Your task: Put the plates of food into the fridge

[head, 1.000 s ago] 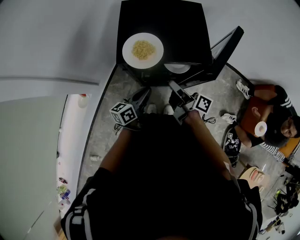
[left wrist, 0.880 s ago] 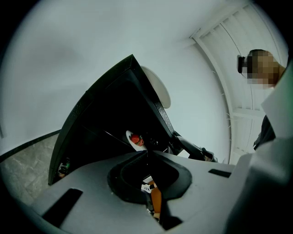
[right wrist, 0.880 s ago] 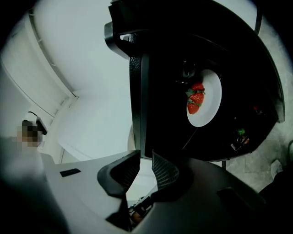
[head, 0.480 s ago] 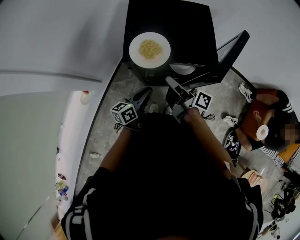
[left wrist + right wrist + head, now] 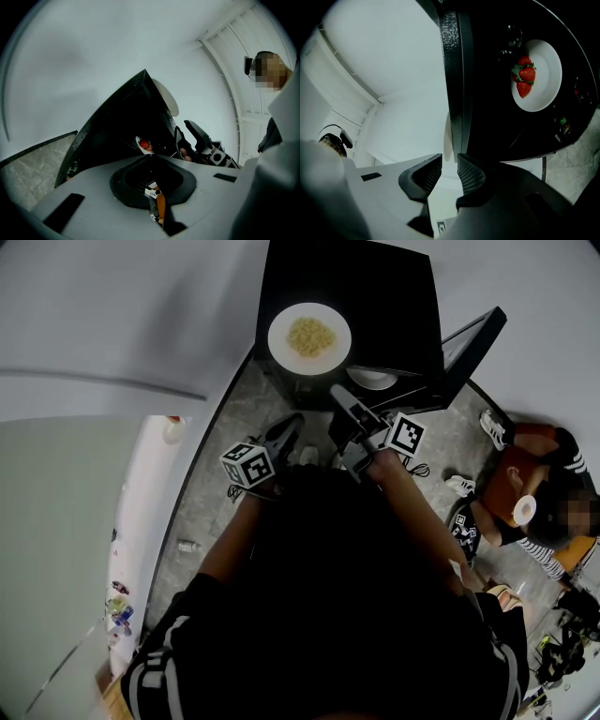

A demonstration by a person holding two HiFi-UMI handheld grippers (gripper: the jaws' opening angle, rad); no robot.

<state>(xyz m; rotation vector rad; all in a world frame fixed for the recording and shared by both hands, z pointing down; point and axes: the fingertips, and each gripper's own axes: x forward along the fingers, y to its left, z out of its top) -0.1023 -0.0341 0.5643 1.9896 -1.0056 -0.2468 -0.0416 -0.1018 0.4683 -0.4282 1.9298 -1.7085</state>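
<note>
Fridge [image 5: 487, 103]: plate [image 5: 544, 93] beyond right gripper [image 5: 449, 161], opening, empty

fridge [image 5: 375, 296] | door [image 5: 469, 338] open | yellow-food plate [image 5: 309, 337] on top | second plate [image 5: 373, 378] inside

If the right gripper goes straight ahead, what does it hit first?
Likely the fridge at its top edge, near the plate on it; depth unclear. The right gripper is opening its jaws, nothing between them.

Plate of yellow food [image 5: 279, 341] atop black fridge [image 5: 375, 296]; strawberry plate [image 5: 543, 89] inside
</note>
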